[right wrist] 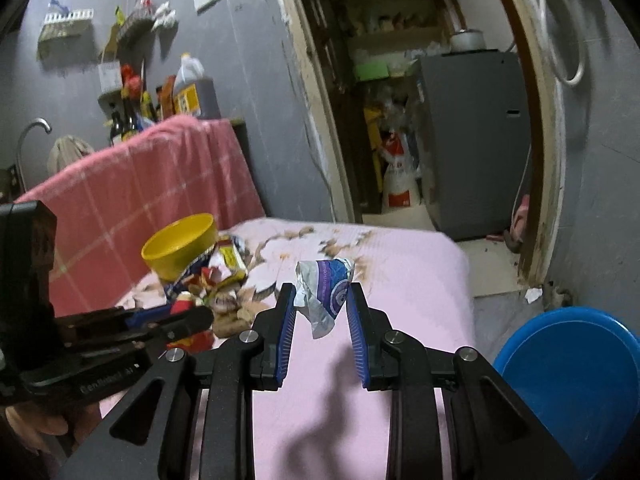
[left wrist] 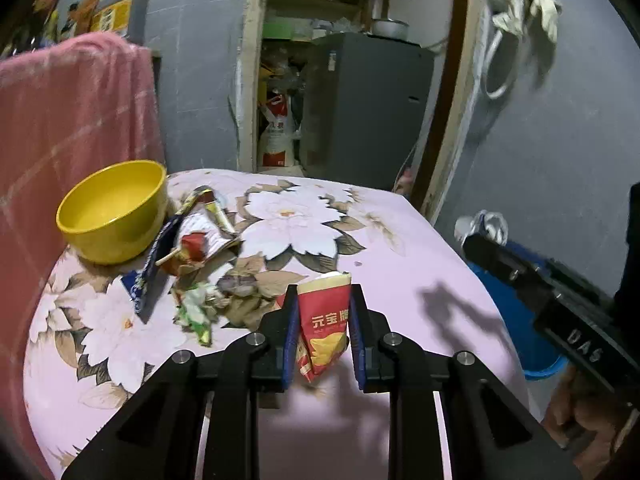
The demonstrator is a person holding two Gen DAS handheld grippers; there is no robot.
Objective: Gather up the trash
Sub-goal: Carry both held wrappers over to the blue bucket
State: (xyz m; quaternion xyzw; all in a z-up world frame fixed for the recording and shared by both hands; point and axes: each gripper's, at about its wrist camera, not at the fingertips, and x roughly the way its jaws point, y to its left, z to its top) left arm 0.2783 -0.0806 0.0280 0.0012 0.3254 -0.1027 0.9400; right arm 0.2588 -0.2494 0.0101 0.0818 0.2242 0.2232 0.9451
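Now left gripper [left wrist: 324,300] pinches red wrapper [left wrist: 326,324] — "元宝牌"; right gripper [right wrist: 322,300] pinches purple-white wrapper [right wrist: 326,292].

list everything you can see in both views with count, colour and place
red packet: 1, red and yellow, in left tool
crumpled wrapper: 1, white and purple, in right tool
trash pile: several, mixed, on table beside bowl
bowl: 1, yellow, table's far left
table cloth: 1, pink floral
bucket: 1, blue, floor right of table
towel: 1, pink, left of table
fridge: 1, grey, through doorway
left tool: black, blue pads, shut
right tool: same, shut
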